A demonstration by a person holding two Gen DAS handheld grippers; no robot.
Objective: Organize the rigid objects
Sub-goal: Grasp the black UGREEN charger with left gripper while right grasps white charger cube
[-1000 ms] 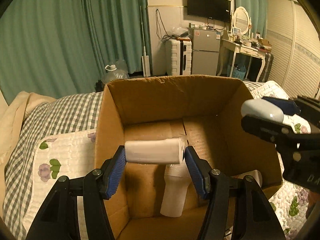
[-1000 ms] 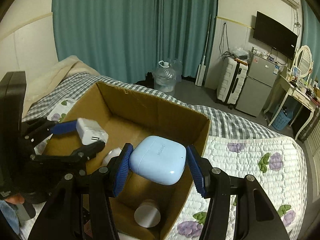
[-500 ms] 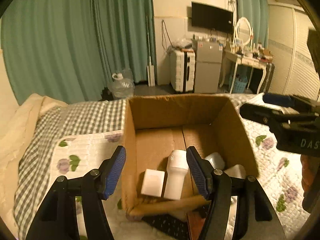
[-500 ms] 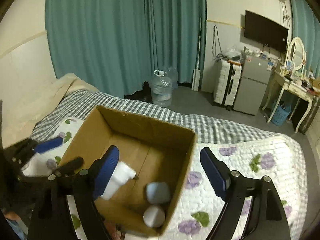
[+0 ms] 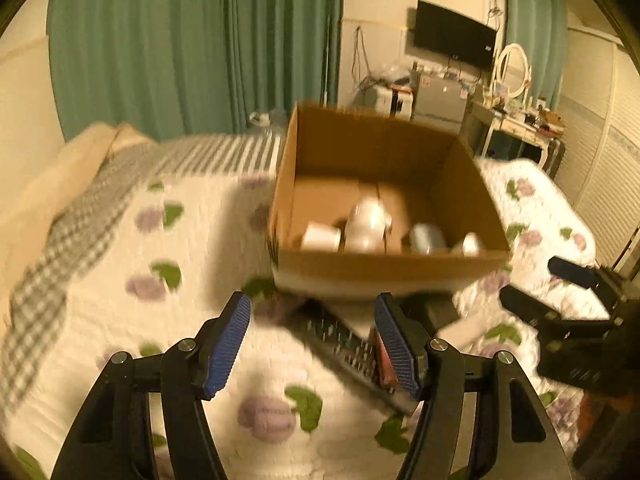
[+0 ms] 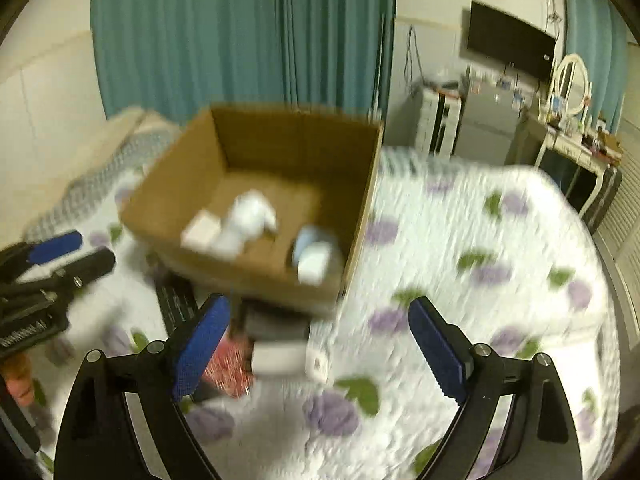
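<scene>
A cardboard box [image 5: 384,268] sits on the floral quilt; it also shows in the right wrist view [image 6: 356,208]. Inside lie a white charger block [image 5: 320,238], a white bottle-shaped device [image 5: 366,224], a pale blue earbud case [image 5: 426,238] and a white cylinder [image 5: 472,244]. My left gripper [image 5: 314,346] is open and empty, held back in front of the box. My right gripper [image 6: 320,346] is open and empty, also short of the box. A black remote control [image 5: 344,346], a red item [image 6: 226,368] and a white block [image 6: 280,358] lie on the quilt before the box.
The bed's quilt [image 6: 480,280] stretches right of the box. A checked blanket [image 5: 80,232] lies at the left. Green curtains, a suitcase, a fridge and a dressing table stand beyond the bed. Both views are motion-blurred.
Both grippers let go of their objects, the charger block and the blue case, into the box. Both then pulled back toward the near side of the box.
</scene>
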